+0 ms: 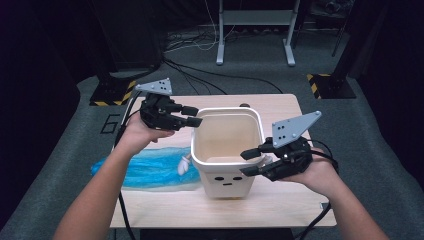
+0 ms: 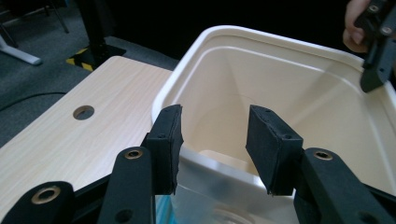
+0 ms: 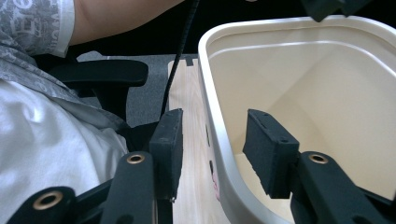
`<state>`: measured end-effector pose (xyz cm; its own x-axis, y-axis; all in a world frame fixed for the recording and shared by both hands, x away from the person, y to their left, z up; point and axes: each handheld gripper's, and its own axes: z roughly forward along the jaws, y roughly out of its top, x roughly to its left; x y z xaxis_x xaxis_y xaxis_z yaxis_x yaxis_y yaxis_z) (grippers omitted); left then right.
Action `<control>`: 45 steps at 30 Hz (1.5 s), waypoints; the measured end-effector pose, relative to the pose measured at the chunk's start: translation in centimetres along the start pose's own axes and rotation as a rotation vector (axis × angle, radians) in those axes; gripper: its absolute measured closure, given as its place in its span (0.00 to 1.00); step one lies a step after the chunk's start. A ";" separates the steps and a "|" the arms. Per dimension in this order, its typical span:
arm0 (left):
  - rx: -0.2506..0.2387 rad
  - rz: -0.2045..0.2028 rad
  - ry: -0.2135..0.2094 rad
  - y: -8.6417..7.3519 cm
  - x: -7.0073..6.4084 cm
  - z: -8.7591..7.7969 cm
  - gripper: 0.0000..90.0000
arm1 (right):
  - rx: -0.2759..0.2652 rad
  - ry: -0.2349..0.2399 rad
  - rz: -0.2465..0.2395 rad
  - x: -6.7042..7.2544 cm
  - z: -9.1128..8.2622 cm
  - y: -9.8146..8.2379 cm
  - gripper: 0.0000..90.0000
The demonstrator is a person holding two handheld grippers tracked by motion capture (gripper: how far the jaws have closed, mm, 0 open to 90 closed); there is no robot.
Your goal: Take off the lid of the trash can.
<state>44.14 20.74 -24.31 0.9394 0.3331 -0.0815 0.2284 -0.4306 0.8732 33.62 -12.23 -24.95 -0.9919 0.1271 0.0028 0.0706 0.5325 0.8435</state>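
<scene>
Forearms entered from the near edge, each hand bearing 1 gripper. Left gripper (image 1: 192, 116) had its jaws spread, straddling the far-left rim of the white bin (image 1: 227, 185), pads not yet pressing. Right gripper (image 1: 248, 163) likewise straddled the near-right rim, 1 jaw inside and 1 outside, with gaps visible. Standing upright mid-table (image 1: 165, 197), the bin looked light, stiff and smooth, probably slippery; the rolled rim on 2 opposite sides seemed the best hold. Left of the bin lay a blue plastic bag (image 1: 145, 167).
</scene>
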 end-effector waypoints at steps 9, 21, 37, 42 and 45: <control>-0.005 -0.009 0.016 0.8 1.2 1.3 0.60 | 0.018 0.023 -0.020 0.1 1.0 0.1 0.70; 0.025 -0.034 0.008 0.8 2.8 3.2 0.59 | 0.030 0.041 -0.027 -0.2 1.9 0.2 0.76; 0.065 -0.016 -0.035 0.7 3.3 4.6 0.83 | 0.045 0.049 -0.032 -0.6 2.5 0.3 0.86; 0.069 -0.003 -0.032 0.8 3.4 4.7 0.85 | 0.047 0.039 -0.036 -0.6 2.5 0.4 0.89; 0.079 0.001 -0.035 0.9 3.4 4.7 0.85 | 0.049 0.039 -0.040 -0.6 2.5 0.5 0.89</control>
<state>48.77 17.56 -26.01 0.9475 0.3042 -0.0986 0.2459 -0.4959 0.8328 34.53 -9.94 -25.92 -0.9973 0.0729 -0.0088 0.0350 0.5773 0.8158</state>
